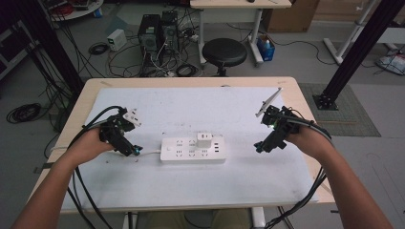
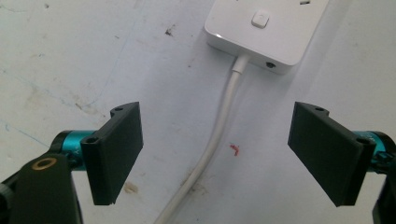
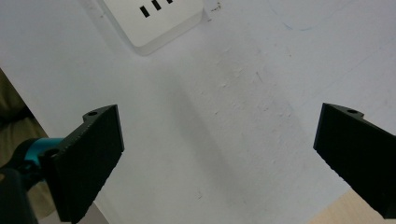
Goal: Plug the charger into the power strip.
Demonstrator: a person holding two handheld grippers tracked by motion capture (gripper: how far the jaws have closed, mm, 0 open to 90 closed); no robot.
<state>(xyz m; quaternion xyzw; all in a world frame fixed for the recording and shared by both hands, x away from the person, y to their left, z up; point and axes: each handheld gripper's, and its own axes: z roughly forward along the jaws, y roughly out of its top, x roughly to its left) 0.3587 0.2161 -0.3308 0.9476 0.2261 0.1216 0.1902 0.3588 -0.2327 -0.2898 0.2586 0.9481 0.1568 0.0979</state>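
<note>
I have the white power strip (image 1: 192, 150) lying flat in the middle of the high view, on the white sheet (image 1: 205, 186) that covers the table (image 1: 305, 102). A white plug-in adapter (image 1: 204, 140) sits in one of its sockets, toward the upper right of the strip's face.

My left gripper (image 1: 133, 150) sits at centre left of the high view, just beside the strip's left end, jaws wide apart and holding nothing. In the left gripper view the strip's end, with its square button (image 2: 260, 19), is at the top of the frame, and the white cord (image 2: 212, 140) runs down from it between my two jaws, touching neither.

My right gripper (image 1: 261, 146) is at centre right of the high view, near the strip's right end but apart from it. Its jaws are spread wide and empty too. In the right gripper view a corner of the strip shows at upper left, and bare sheet lies between the jaws.
</note>
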